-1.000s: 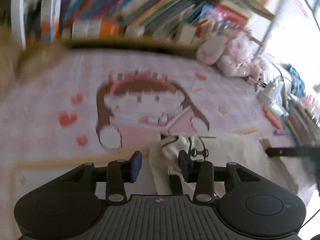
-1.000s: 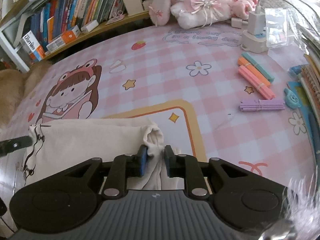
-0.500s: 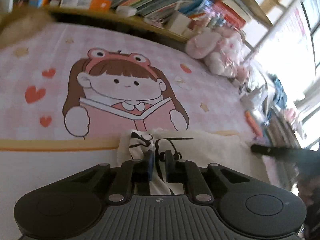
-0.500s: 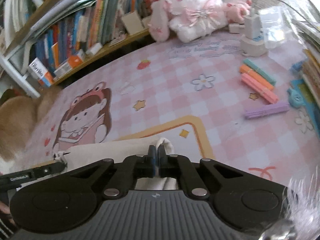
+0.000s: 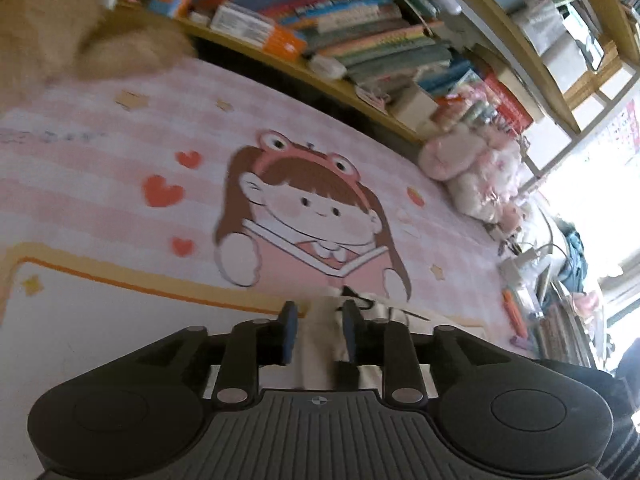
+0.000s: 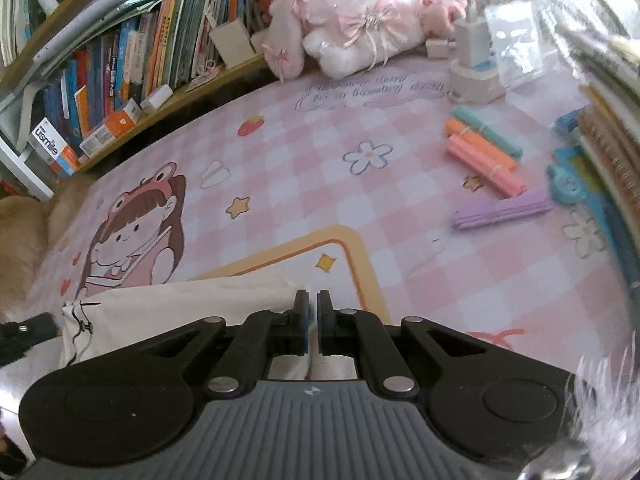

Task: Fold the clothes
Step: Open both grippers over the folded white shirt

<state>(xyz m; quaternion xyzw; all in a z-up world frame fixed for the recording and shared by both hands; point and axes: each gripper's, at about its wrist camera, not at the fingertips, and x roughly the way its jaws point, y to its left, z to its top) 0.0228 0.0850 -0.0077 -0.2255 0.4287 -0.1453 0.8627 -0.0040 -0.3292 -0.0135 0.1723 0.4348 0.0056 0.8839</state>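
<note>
A pink-and-white checked mat (image 6: pixel 400 240) printed with a cartoon girl in a frog hat (image 5: pixel 304 216), hearts, stars and a flower covers the table; along its far edge runs a low wooden bookshelf (image 6: pixel 132 68) crammed with upright and stacked books; a white plush rabbit with pink bows (image 6: pixel 352 20) sits at the shelf's end, beside a white charger block (image 6: pixel 474 68); bundles of coloured sticks in green, orange, pink and purple (image 6: pixel 488 160) lie on the mat to the right, near a stack of spiral notebooks (image 6: pixel 608 140); something tan and furry (image 5: pixel 72 28) shows at the left edge.

The cream fabric garment with black line print and a black drawstring (image 6: pixel 180 304) lies flat on the mat's near part, over a white panel framed in orange, its printed corner just below the cartoon girl; its surface looks smooth between the two tongs, bunched at each end.

The left tongs (image 5: pixel 318 320) are opening, a ridge of the cream fabric standing between the blue pads without being pressed; the right tongs (image 6: pixel 312 312) are clenched on the garment's right edge, cloth showing behind the pads.
</note>
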